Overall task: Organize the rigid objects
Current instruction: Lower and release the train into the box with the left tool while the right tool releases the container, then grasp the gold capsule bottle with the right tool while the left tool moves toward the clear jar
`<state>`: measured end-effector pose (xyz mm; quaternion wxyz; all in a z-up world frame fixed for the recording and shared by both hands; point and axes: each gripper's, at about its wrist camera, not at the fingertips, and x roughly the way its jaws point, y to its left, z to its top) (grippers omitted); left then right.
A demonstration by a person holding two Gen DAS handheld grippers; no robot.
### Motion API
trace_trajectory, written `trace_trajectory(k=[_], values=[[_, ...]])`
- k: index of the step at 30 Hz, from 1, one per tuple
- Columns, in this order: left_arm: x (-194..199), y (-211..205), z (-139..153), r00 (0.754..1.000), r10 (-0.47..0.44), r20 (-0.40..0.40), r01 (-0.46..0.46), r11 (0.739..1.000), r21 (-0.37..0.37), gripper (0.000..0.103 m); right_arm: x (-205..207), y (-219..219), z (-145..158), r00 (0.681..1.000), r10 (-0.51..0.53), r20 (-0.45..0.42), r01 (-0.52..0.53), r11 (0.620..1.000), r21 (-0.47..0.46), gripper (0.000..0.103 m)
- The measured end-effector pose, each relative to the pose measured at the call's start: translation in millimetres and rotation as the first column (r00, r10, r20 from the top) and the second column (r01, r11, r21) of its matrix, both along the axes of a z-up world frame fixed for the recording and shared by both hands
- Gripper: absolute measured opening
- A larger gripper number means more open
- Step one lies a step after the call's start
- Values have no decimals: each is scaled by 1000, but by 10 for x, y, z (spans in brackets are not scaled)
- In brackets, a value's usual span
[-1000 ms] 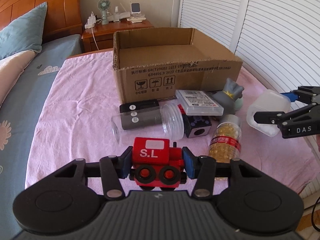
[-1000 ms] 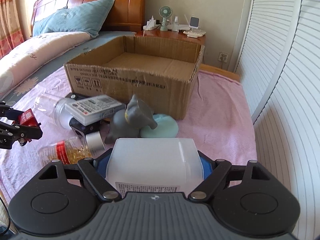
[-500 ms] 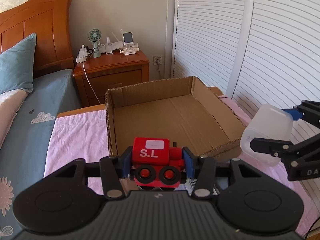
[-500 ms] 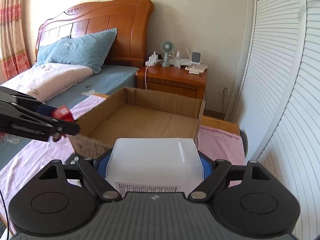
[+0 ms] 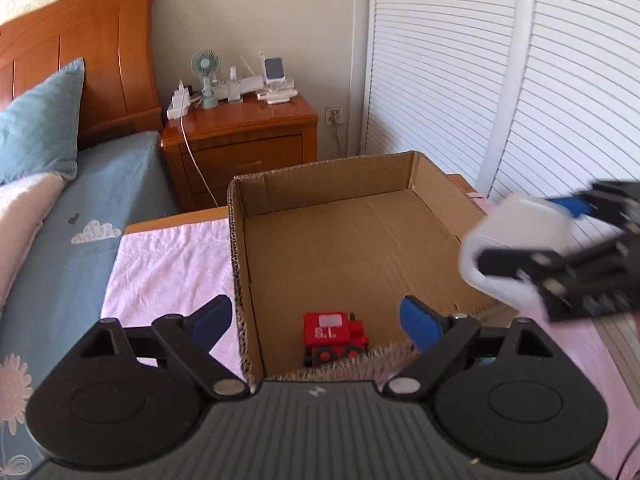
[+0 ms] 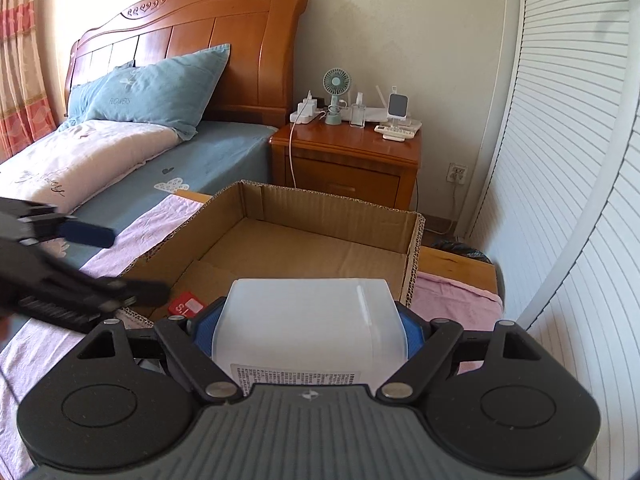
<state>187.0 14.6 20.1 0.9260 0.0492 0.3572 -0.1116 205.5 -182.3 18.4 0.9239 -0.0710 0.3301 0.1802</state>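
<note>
L gripper [image 5: 316,320] is hovering over the near-left corner of the cardboard box [image 5: 360,240], jaws opening, blue pads spread wide w/ nothing pressed between them. The red toy train [image 5: 334,338], marked "S.L", is sitting upright on the box floor right by the near wall, below and between the pads, touching neither. In the right wrist view only a corner of the train [image 6: 187,307] is showing past the L gripper's [image 6: 120,264] fingers.

R gripper [image 6: 308,332] is clenching a translucent white plastic container [image 6: 308,328], blue pads pressing both its sides, printed label facing the camera. From the left wrist view the R gripper [image 5: 516,240] and container [image 5: 516,252] are coming out blurred, hanging just over the box's right wall.

Box is sitting open-topped on a pink cloth [image 5: 168,264] spread on the bed [image 5: 60,240]; apart from the train its floor is showing bare cardboard. Behind it a wooden nightstand [image 6: 348,160] is carrying a small green fan [image 6: 336,94], chargers etc. Blue pillow [image 6: 156,88] is leaning on the wooden headboard [image 6: 192,32]. White louvred doors [image 5: 460,80] are running along the right.
</note>
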Motion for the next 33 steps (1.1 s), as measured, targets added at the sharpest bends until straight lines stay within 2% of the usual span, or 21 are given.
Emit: trace_trajectory(k=[5,13,14,16,23,33], values=[[-371,18,82,999,-14,37,11,996,89,91,335,117,-22,1000,-6,-22,6,1000,-5,87],[-656,172,20,999,24,34,-27,996,80,91,869,345,-68,999,-31,-19,30,998,-53,87],[-669,185,14,999,26,31,-28,997,76,91,903,349,-79,999,-34,-25,33,998,-48,89],[-678,226,6,999,27,21,-28,998,54,92,931,334,-84,998,-51,-32,50,998,-34,101],[-792,224,-1,999,26,24,-27,999,46,93,697,189,11,996,-60,-62,62,997,43,103],[-1050,139,-6,999,47,15,-48,998,45,93,28,-53,155,995,-73,-69,82,986,142,103]])
